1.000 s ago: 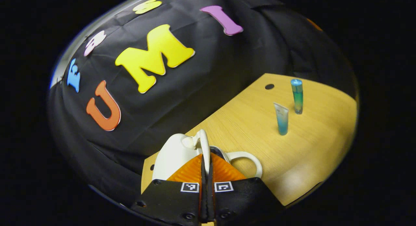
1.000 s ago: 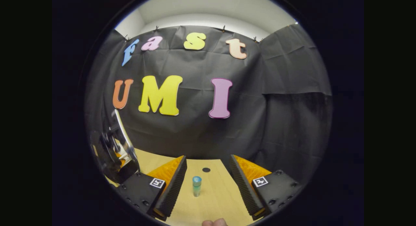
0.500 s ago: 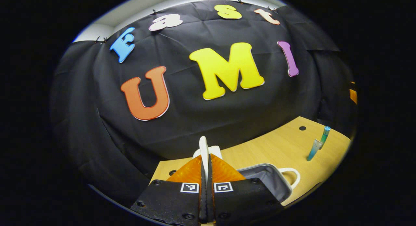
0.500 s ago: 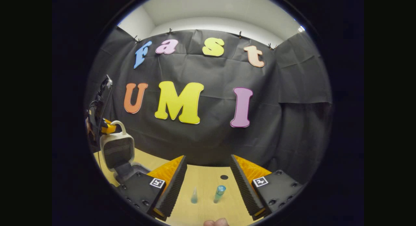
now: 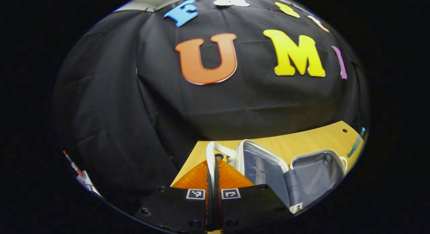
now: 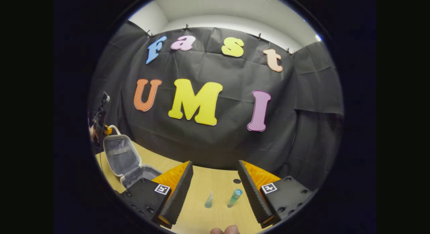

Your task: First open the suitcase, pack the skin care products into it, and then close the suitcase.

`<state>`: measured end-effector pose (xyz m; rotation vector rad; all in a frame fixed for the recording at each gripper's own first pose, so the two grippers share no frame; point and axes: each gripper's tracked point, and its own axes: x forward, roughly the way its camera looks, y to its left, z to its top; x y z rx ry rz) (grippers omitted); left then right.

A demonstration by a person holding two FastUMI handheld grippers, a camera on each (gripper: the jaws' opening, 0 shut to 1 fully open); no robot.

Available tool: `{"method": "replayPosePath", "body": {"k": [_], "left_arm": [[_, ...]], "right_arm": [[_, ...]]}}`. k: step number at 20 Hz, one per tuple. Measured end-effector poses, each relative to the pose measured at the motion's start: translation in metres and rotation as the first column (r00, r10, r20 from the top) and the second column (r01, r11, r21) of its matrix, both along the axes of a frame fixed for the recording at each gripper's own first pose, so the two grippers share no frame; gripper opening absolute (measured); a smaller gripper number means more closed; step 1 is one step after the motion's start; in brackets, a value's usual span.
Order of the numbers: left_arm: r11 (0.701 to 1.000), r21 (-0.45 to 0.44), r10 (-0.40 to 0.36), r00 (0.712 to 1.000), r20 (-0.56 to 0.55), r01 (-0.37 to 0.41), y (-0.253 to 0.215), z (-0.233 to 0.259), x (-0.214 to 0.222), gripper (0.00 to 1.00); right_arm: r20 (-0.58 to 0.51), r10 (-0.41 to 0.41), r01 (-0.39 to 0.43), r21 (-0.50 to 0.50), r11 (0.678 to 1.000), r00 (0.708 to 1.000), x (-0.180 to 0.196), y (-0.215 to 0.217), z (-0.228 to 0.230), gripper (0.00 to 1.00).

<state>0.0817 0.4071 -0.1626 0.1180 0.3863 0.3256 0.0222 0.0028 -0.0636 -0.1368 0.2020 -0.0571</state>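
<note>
The small white suitcase (image 5: 302,180) lies open on the wooden table (image 5: 302,140), its grey lining showing in both halves. My left gripper (image 5: 212,160) is shut on the white handle (image 5: 210,153) of the raised lid (image 5: 255,163). Two blue-green skin care tubes (image 5: 356,143) stand at the table's far right. In the right gripper view the lid (image 6: 119,153) stands tilted back at the left, with the left gripper (image 6: 100,123) behind it. My right gripper (image 6: 215,190) is open above the table, and the tapered tube (image 6: 209,200) and the round-capped tube (image 6: 234,197) stand beyond its fingers.
A dark round hole (image 6: 237,181) marks the table near the black cloth wall behind the tubes. A person's fingertip (image 6: 225,230) shows at the bottom edge of the right gripper view. Bare tabletop (image 6: 198,217) stretches between the suitcase and the tubes.
The left gripper has swung the lid up and back by its handle, so the suitcase now lies open. The right gripper has drawn back a little, and both tubes stand beyond its fingers.
</note>
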Motion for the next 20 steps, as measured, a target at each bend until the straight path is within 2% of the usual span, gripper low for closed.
{"method": "replayPosePath", "body": {"k": [3, 7, 9, 11, 13, 14, 15, 18, 20], "left_arm": [[0.99, -0.119, 0.07, 0.996, -0.059, -0.077, 0.029, -0.061, -0.007, 0.03], [0.952, -0.272, 0.107, 0.986, -0.128, -0.139, 0.039, -0.13, -0.006, 0.05], [0.944, -0.283, 0.132, 0.981, -0.145, -0.169, 0.04, -0.146, -0.007, 0.08], [0.95, -0.237, 0.166, 0.973, -0.159, -0.201, 0.05, -0.152, -0.013, 0.18], [0.955, -0.199, 0.189, 0.968, -0.167, -0.221, 0.057, -0.146, -0.019, 0.34], [0.954, -0.197, 0.197, 0.968, -0.157, -0.226, 0.057, -0.14, -0.02, 0.45], [0.952, -0.2, 0.206, 0.968, -0.145, -0.233, 0.054, -0.131, -0.022, 0.64], [0.96, -0.194, 0.195, 0.979, -0.063, -0.204, 0.028, -0.084, -0.027, 1.0], [0.97, -0.175, 0.172, 0.985, 0.011, -0.168, -0.006, -0.043, -0.029, 1.0]], "right_arm": [[-0.024, -0.001, 0.001, -0.024, 1.0, 1.0, 0.0, 0.001, -0.001, 0.79], [-0.009, 0.023, -0.023, -0.033, 0.999, 1.0, 0.005, 0.009, 0.013, 0.8], [0.0, 0.032, -0.032, -0.041, 0.999, 0.999, 0.007, 0.013, 0.016, 0.78], [-0.004, 0.04, -0.04, -0.041, 0.998, 0.999, 0.009, 0.016, 0.014, 0.79], [-0.01, 0.039, -0.039, -0.017, 0.999, 0.999, 0.009, 0.017, 0.011, 0.8], [-0.011, 0.038, -0.039, -0.008, 0.999, 0.999, 0.009, 0.016, 0.011, 0.8], [-0.009, 0.037, -0.037, 0.001, 0.999, 0.999, 0.009, 0.015, 0.01, 0.8], [0.004, 0.03, -0.03, 0.037, 0.999, 1.0, 0.007, 0.008, 0.009, 0.8], [0.016, 0.029, -0.03, 0.065, 0.997, 0.999, 0.007, 0.001, 0.008, 0.79]]}}
